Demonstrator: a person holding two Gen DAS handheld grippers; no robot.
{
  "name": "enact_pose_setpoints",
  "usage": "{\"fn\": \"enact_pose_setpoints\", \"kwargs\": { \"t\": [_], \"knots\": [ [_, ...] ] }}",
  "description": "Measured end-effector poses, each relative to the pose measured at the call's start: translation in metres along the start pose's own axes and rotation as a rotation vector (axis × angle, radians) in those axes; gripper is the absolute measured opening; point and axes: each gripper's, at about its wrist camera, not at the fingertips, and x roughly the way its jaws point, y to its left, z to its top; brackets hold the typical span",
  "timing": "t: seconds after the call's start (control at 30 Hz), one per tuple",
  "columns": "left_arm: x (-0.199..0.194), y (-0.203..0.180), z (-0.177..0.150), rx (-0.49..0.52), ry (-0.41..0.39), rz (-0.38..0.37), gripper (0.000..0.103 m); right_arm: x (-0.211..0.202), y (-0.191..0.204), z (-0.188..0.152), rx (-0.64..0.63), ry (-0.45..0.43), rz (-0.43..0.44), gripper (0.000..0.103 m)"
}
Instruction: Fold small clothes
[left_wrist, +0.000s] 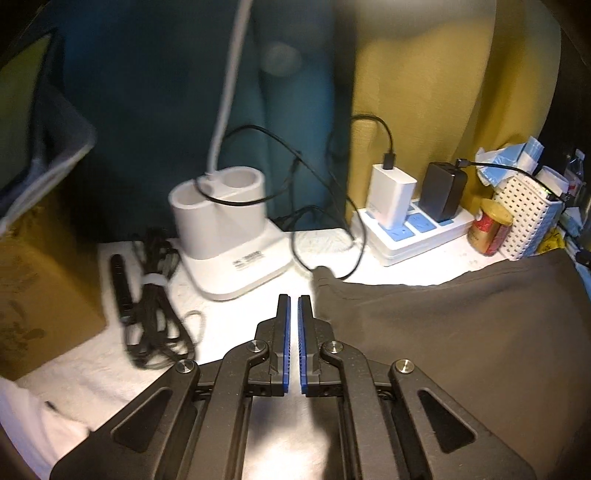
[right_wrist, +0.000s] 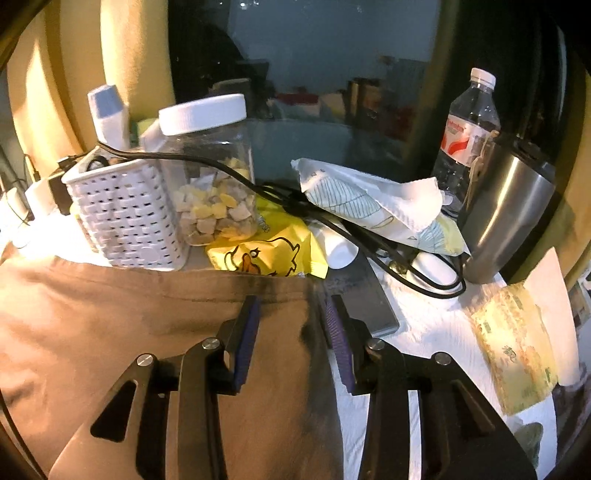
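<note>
Garment (right_wrist: 129, 332): brown cloth flat on the white table (left_wrist: 229, 325), at 3 o'clock of the left gripper.
Left gripper (left_wrist: 294, 306): jaws nearly pressed together, empty.
Right gripper (right_wrist: 291, 314): jaws spread over the cloth's edge.
Basket (right_wrist: 125, 218): at 11 o'clock, beyond the cloth.

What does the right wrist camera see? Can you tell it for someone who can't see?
The right gripper hangs open over the edge of a brown garment on a white table. Behind stand a white basket, a snack jar, a yellow duck packet, a water bottle and a steel tumbler.
</note>
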Motion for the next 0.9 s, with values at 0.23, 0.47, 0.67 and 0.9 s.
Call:
{"fn": "enact_pose_setpoints", "kwargs": {
  "t": [0.23, 0.47, 0.67, 0.9],
  "knots": [
    [-0.025, 0.017, -0.018, -0.034, 0.015, -0.003, 0.004, -0.028, 0.000, -0.013, 0.015, -0.001, 0.004, 0.040],
    [-0.047, 0.013, -0.042, -0.047, 0.034, 0.016, 0.070, -0.060, -0.004, -0.031, 0.050, -0.004, 0.013, 0.040],
    [-0.073, 0.006, -0.060, -0.075, 0.020, -0.040, 0.081, -0.094, 0.000, -0.042, 0.046, -0.026, 0.015, 0.040],
    [-0.098, -0.003, -0.091, -0.047, 0.037, -0.082, 0.081, -0.119, -0.005, -0.068, 0.061, -0.016, 0.015, 0.078]
  ]
}}
